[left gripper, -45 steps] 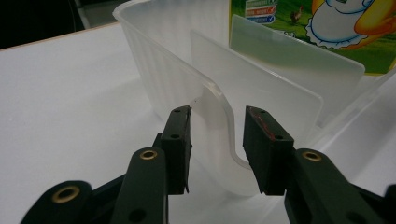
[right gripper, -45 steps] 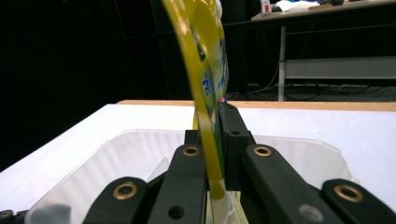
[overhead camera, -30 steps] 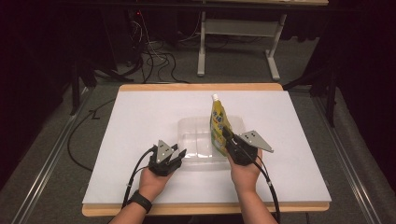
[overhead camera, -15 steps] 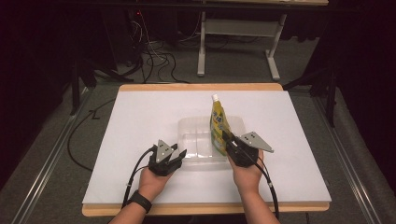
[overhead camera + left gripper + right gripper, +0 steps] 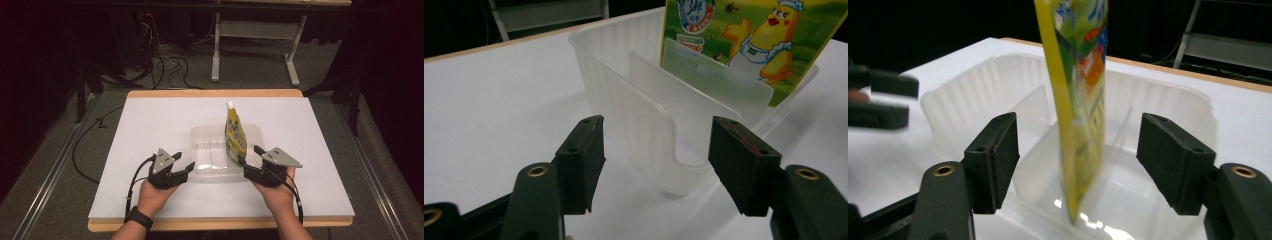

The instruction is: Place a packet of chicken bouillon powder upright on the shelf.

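A clear plastic container (image 5: 210, 150) sits mid-table on the white board. A yellow spouted pouch (image 5: 235, 137) stands upright in its right half. My left gripper (image 5: 184, 162) rests open just off the container's near left corner. In the left gripper view that corner (image 5: 659, 150) lies between the open jaws of the left gripper (image 5: 656, 155), and the pouch (image 5: 744, 45) shows behind a clear divider (image 5: 704, 95). My right gripper (image 5: 249, 156) is open at the near right side. In the right gripper view the pouch's edge (image 5: 1080, 100) stands between the jaws of the right gripper (image 5: 1078, 150), untouched.
The white board (image 5: 150, 125) lies on a wooden tabletop with bare space all round the container. Beyond the far edge are dark floor, cables (image 5: 165, 65) and a desk frame (image 5: 255, 45). The left gripper (image 5: 878, 100) appears blurred at the left of the right gripper view.
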Demonstrator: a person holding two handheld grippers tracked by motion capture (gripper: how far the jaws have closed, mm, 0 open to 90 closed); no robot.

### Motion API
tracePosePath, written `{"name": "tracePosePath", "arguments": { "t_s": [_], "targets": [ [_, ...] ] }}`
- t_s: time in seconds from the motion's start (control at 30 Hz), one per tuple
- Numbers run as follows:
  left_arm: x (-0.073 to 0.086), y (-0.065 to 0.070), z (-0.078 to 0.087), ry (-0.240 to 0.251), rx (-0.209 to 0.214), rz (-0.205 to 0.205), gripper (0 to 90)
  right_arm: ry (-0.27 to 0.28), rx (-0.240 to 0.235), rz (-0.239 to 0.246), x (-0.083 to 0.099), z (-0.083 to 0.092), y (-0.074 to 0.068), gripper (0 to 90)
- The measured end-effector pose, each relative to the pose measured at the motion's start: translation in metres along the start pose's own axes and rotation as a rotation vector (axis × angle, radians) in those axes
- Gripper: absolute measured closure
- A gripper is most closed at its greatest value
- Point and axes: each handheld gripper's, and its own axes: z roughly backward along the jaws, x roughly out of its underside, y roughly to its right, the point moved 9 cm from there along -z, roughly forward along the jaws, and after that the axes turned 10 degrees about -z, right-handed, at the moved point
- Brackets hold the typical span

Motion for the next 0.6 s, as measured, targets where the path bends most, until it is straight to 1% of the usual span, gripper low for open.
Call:
{"name": "tracePosePath", "arguments": {
  "t_s": [0.07, 0.1, 0.17, 0.23, 0.33, 0.4, 0.43, 0.47, 0.5, 0.53, 0.57, 0.6],
  "targets": [
    [-0.001, -0.004, 0.006, 0.006, -0.004, 0.0, 39.1, 0.001, -0.015, 0.009, 0.002, 0.009, 0.005, 33.0],
    [0.0, -0.007, 0.01, 0.002, -0.008, -0.001, 38.9, 0.003, -0.015, 0.012, 0.002, 0.014, 0.009, 33.0],
    [0.0, -0.014, 0.016, 0.006, -0.017, 0.01, 37.9, 0.009, 0.002, 0.017, 0.004, 0.024, 0.023, 33.0],
    [0.001, -0.021, 0.022, 0.016, -0.028, 0.031, 37.8, 0.013, 0.024, -0.009, 0.006, 0.032, 0.04, 32.8],
    [0.004, -0.032, 0.03, 0.018, -0.051, 0.051, 36.9, 0.018, 0.062, -0.046, 0.008, 0.044, 0.07, 32.0],
    [0.008, -0.038, 0.036, 0.023, -0.053, 0.092, 36.3, 0.025, 0.087, -0.06, 0.009, 0.053, 0.087, 31.8],
    [0.01, -0.041, 0.039, 0.023, -0.052, 0.11, 36.0, 0.029, 0.107, -0.071, 0.011, 0.058, 0.096, 31.7],
    [0.014, -0.043, 0.043, 0.021, -0.055, 0.116, 35.9, 0.036, 0.123, -0.074, 0.013, 0.063, 0.105, 31.7],
    [0.019, -0.044, 0.047, 0.008, -0.058, 0.108, 35.6, 0.047, 0.142, -0.08, 0.015, 0.069, 0.114, 31.7],
    [0.027, -0.046, 0.052, -0.019, -0.067, 0.078, 35.3, 0.057, 0.161, -0.088, 0.018, 0.074, 0.122, 31.7],
    [0.034, -0.048, 0.055, -0.043, -0.08, 0.055, 34.7, 0.068, 0.17, -0.112, 0.021, 0.079, 0.131, 31.7],
    [0.04, -0.05, 0.059, -0.055, -0.09, 0.053, 34.3, 0.073, 0.178, -0.129, 0.023, 0.082, 0.137, 31.7]
  ]
}}
